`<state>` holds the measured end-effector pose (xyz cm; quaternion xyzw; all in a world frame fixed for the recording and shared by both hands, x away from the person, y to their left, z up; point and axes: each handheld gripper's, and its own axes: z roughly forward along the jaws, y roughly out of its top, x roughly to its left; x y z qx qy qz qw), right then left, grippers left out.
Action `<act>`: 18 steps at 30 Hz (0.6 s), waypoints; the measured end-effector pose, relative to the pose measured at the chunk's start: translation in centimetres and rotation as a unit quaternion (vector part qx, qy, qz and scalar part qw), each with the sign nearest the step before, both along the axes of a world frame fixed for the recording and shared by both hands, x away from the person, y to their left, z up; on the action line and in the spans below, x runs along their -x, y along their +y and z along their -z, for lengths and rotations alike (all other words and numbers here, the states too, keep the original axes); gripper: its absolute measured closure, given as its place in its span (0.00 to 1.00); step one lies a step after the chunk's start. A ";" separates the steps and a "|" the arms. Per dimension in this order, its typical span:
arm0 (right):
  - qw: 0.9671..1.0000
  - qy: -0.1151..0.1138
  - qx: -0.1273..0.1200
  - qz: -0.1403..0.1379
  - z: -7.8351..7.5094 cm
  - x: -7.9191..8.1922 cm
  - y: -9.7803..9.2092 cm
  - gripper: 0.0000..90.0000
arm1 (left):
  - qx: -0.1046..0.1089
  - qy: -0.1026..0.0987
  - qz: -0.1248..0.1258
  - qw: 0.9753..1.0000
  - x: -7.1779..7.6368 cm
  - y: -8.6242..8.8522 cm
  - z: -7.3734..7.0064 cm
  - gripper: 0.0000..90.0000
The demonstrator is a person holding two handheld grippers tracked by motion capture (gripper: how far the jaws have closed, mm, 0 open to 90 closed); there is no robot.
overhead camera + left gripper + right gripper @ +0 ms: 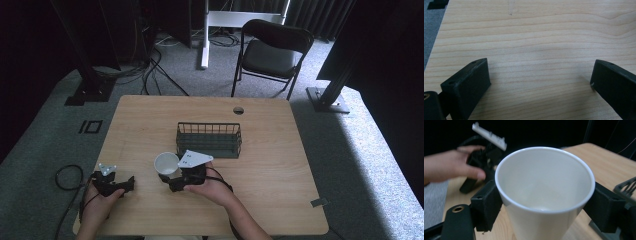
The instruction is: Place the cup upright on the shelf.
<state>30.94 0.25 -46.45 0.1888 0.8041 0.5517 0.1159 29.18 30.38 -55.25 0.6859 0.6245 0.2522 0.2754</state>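
The right gripper [172,181] clamps its jaws on a white paper cup [166,163], upright, mouth up, near the table [280,200] centre. The wire basket [209,139] lies close at two o'clock from it. The left gripper [125,184], at nine o'clock, gapes wide over bare wood.

Dim room, black at my high view's upper corners; daylight brightens the carpet [370,150] at right. My right gripper view blurs the hand [451,167] at left; the white cup [544,195] shows soft glare.
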 end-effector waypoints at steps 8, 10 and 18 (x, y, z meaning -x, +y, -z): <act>0.999 -0.021 -0.019 0.023 -2.5 -0.8 -1.2 0.23 | 0.000 0.000 0.000 1.000 0.0 0.0 0.0 0.03; 0.999 -0.025 -0.022 0.033 -3.1 -1.1 -1.5 0.23 | 0.000 0.000 0.000 1.000 0.0 0.0 0.0 0.03; 0.996 -0.046 -0.040 0.072 -5.1 -2.1 -2.7 0.23 | 0.000 0.000 0.000 1.000 0.0 0.0 0.0 0.03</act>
